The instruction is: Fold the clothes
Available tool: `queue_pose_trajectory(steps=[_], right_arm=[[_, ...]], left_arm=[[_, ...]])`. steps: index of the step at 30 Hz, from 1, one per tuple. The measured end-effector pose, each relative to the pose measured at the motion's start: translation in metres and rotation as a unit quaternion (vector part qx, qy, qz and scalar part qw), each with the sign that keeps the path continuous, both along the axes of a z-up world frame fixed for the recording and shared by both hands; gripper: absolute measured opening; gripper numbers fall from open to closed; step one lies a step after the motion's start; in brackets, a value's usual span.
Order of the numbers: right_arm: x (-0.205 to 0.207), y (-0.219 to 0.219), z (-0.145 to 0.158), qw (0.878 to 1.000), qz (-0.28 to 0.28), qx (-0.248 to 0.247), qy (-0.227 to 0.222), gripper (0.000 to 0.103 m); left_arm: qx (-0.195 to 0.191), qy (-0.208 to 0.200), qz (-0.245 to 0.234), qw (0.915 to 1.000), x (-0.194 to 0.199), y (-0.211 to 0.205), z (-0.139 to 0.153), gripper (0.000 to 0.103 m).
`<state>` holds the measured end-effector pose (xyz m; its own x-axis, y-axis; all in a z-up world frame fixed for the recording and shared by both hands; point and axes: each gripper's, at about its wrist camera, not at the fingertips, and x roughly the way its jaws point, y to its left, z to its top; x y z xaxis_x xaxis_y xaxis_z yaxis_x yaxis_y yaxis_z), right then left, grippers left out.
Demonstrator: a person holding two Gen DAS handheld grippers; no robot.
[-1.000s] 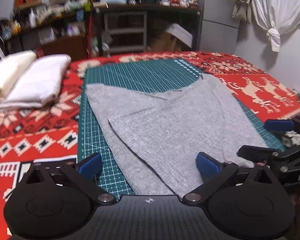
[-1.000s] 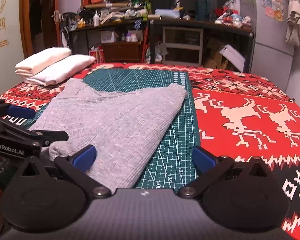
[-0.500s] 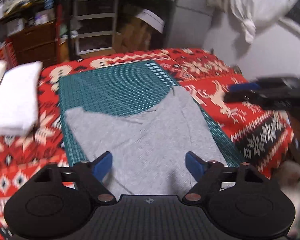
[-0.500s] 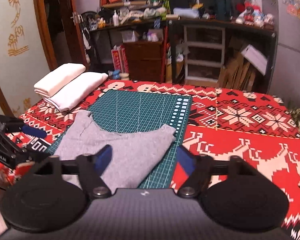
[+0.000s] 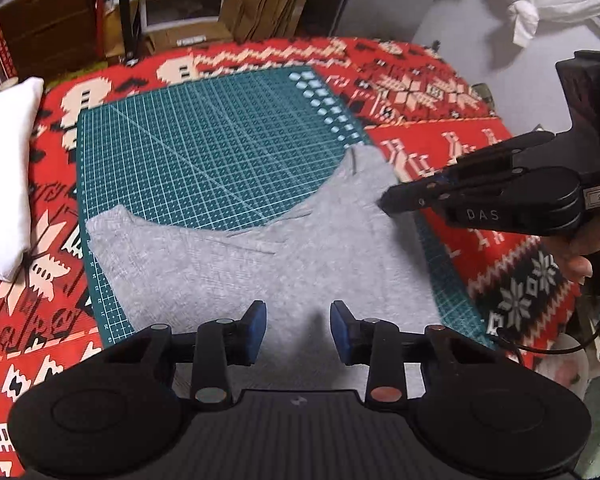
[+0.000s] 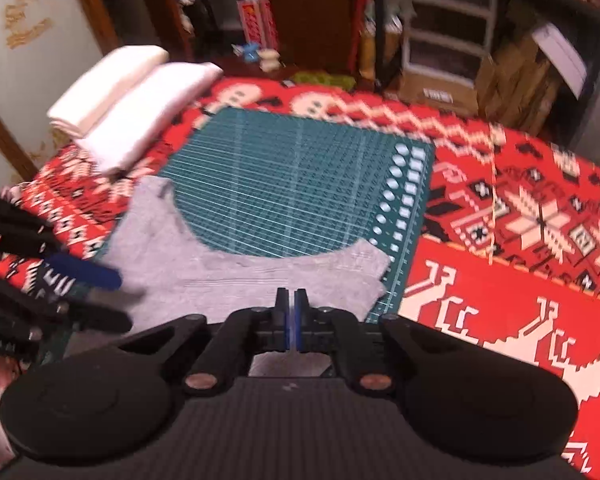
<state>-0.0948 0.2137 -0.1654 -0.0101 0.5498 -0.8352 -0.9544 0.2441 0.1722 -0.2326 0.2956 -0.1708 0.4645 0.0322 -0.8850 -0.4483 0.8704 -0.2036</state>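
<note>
Across the lower middle of the left wrist view lies the grey garment (image 5: 260, 256), spread flat on the near half of the green cutting mat (image 5: 204, 152). Its far edge dips in a curve between two raised corners, one at mid-left and one reaching up to the mat's right edge. In the right wrist view the same grey garment (image 6: 236, 276) sits at lower centre, its far edge again curved, one point running toward the upper left and the other ending near the mat's row of pale marks.

At the bottom of the left wrist view, the left gripper (image 5: 298, 330) hangs over the cloth, its jaws partly apart after having just been closing. Grey fabric shows in the gap, but the blue pads do not press on it.

The right gripper (image 6: 291, 320), low in the centre of its own view, has just closed and its jaws are together; whether a fold of cloth is caught between them cannot be told. From the left wrist view it enters at right, its tip over the garment's right edge, carried by a hand (image 5: 580, 248).

Under the mat spreads a red patterned cover (image 5: 452, 92). Folded white cloths (image 6: 132, 96) lie at that view's upper left, well apart from the garment.
</note>
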Motion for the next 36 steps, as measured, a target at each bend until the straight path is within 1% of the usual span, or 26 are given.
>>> queue_pose_trajectory(steps=[3,5,7,10,12,14,15,16,17,18,20,22,24,25,26,28,29,30,31,33,36], right_arm=[[0.009,0.007,-0.019,0.999,-0.001,-0.027,0.019,0.002],[0.012,0.006,-0.028,0.999,0.000,-0.031,0.023,0.000],[0.013,0.002,-0.029,0.999,0.000,-0.027,0.024,0.000],[0.020,0.005,-0.017,0.999,-0.018,-0.024,0.035,0.002],[0.024,0.007,-0.011,1.000,-0.020,-0.009,0.013,0.002],[0.031,0.013,-0.020,0.999,-0.029,-0.024,0.012,0.002],[0.034,0.014,-0.026,0.999,-0.037,-0.029,0.016,0.000],[0.036,0.013,-0.031,0.998,-0.045,-0.032,0.022,0.000],[0.036,0.015,-0.031,0.998,-0.042,-0.038,0.019,0.000],[0.036,0.016,-0.026,0.998,-0.044,-0.034,0.017,0.002],[0.038,0.015,-0.015,0.998,-0.052,-0.016,0.019,0.002],[0.037,0.016,-0.014,0.999,-0.049,-0.008,0.016,0.002],[0.033,0.021,-0.021,0.999,-0.037,-0.023,0.020,0.002],[0.031,0.023,-0.027,0.999,-0.031,-0.035,0.016,0.002],[0.028,0.022,-0.029,0.999,-0.027,-0.033,0.005,0.000],[0.024,0.023,-0.025,0.999,-0.026,-0.039,-0.011,0.001],[0.023,0.022,-0.021,0.999,-0.037,-0.037,-0.010,0.004],[0.022,0.021,-0.017,0.999,-0.043,-0.024,-0.002,0.004],[0.019,0.020,-0.012,0.999,-0.037,-0.008,0.005,0.004],[0.010,0.017,-0.008,1.000,-0.024,0.008,0.006,0.004],[0.002,0.013,-0.020,0.999,-0.027,-0.018,0.006,0.004]], left_arm=[[-0.003,0.009,-0.001,1.0000,0.003,0.005,-0.006,0.035],[-0.003,0.015,-0.003,0.9999,0.003,0.007,-0.009,0.035],[-0.003,0.017,-0.010,0.9998,0.004,0.007,-0.011,0.035],[-0.002,0.010,-0.013,0.9999,0.003,0.007,-0.011,0.035],[0.003,0.007,-0.013,0.9999,0.002,0.007,-0.010,0.035],[0.009,0.008,-0.014,0.9998,0.000,0.006,-0.009,0.035],[0.011,0.008,-0.014,0.9998,-0.001,0.006,-0.008,0.036],[0.014,0.009,-0.015,0.9998,-0.002,0.005,-0.007,0.036],[0.017,0.009,-0.014,0.9997,-0.003,0.005,-0.007,0.037],[0.019,0.010,-0.012,0.9997,-0.004,0.006,-0.007,0.037],[0.015,0.009,-0.006,0.9998,-0.004,0.007,-0.007,0.037],[0.014,0.008,-0.005,0.9999,-0.003,0.006,-0.007,0.037],[0.025,0.006,-0.012,0.9996,-0.003,0.003,-0.006,0.037],[0.032,0.004,-0.015,0.9993,-0.004,0.001,-0.005,0.037],[0.043,0.001,-0.017,0.9989,-0.005,0.000,-0.005,0.038],[0.052,-0.003,-0.019,0.9985,-0.007,-0.001,-0.005,0.038],[0.051,-0.004,-0.017,0.9986,-0.008,0.000,-0.005,0.038],[0.047,-0.005,-0.015,0.9988,-0.009,0.000,-0.005,0.038],[0.043,-0.004,-0.014,0.9990,-0.009,0.001,-0.006,0.038],[0.044,0.002,-0.011,0.9990,-0.009,0.000,-0.007,0.038],[0.042,0.005,-0.015,0.9990,-0.011,-0.002,-0.006,0.038]])
